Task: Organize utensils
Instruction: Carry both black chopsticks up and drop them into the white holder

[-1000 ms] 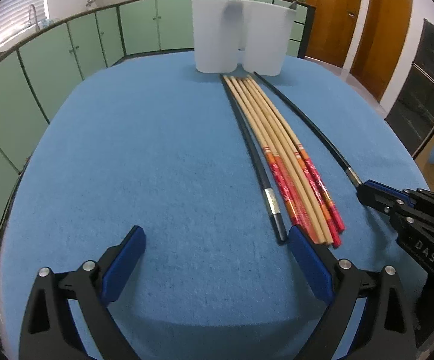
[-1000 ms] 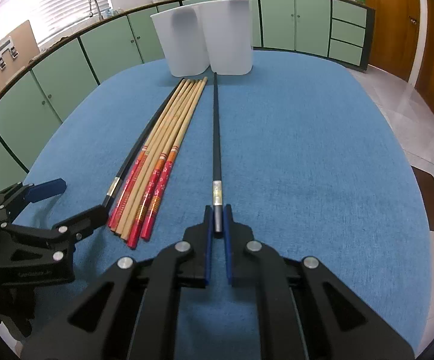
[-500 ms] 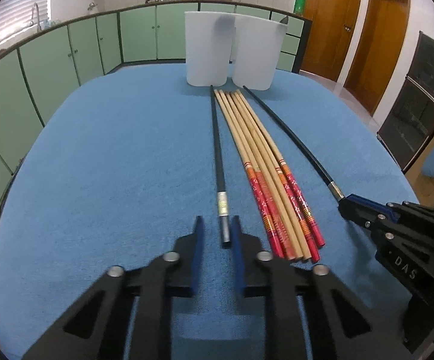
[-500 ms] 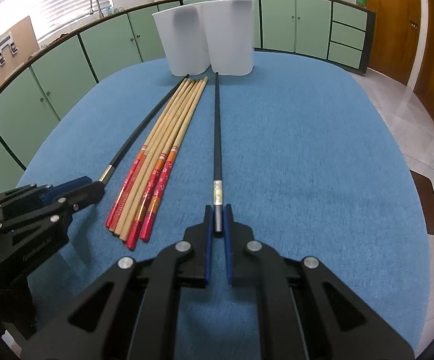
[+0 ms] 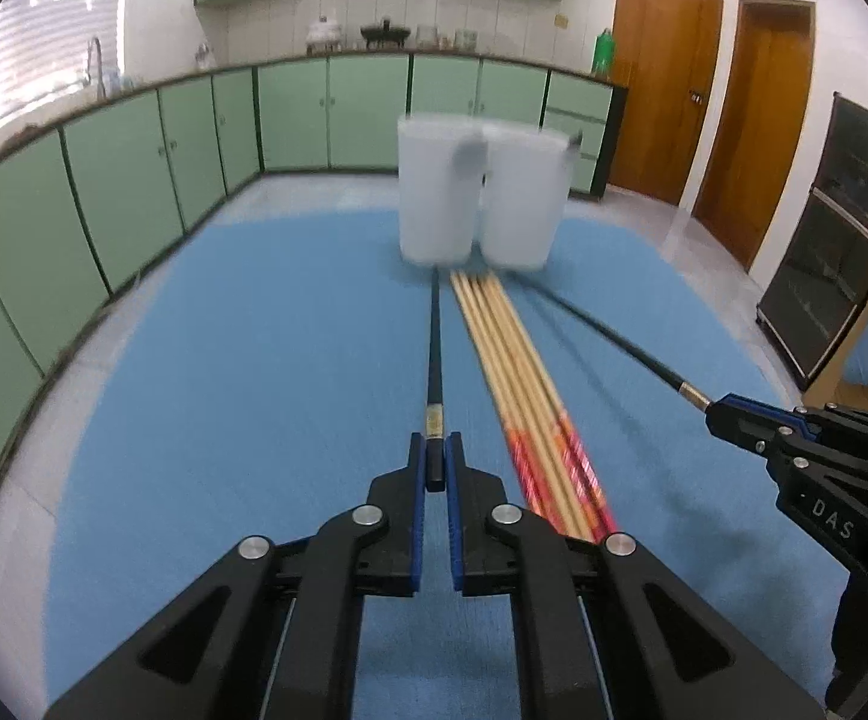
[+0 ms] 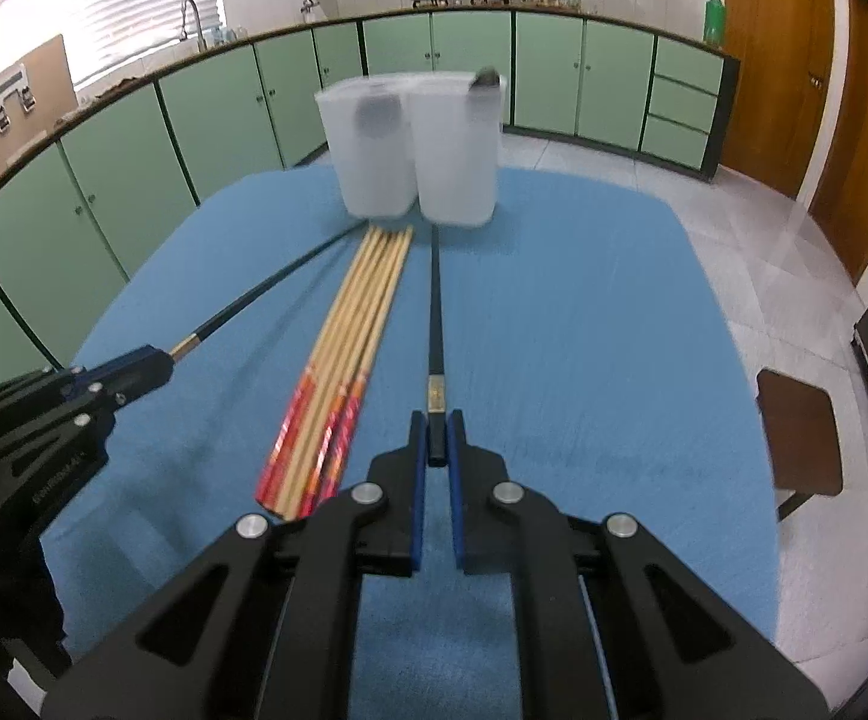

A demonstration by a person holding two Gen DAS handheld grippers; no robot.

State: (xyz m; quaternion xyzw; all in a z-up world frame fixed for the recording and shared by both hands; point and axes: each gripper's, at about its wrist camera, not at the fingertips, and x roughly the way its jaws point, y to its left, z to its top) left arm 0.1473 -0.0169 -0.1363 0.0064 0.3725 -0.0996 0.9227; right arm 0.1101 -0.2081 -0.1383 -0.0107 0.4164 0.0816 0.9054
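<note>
Two black chopsticks are clamped by their butt ends, one (image 5: 434,354) in left gripper (image 5: 435,471), one (image 6: 435,312) in right gripper (image 6: 436,441) | step: pickup, both raised off blue mat (image 6: 584,324) beside wooden bundle (image 6: 362,306) | next: tips to be steered into white cups (image 6: 410,150).

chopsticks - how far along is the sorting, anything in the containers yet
Barely started. The two white containers show only blurred dark shapes inside, too unclear to name. In hand: the left gripper is shut on one black chopstick, the right gripper on the other black chopstick. The wooden red-handled chopsticks still lie bundled on the blue table.
</note>
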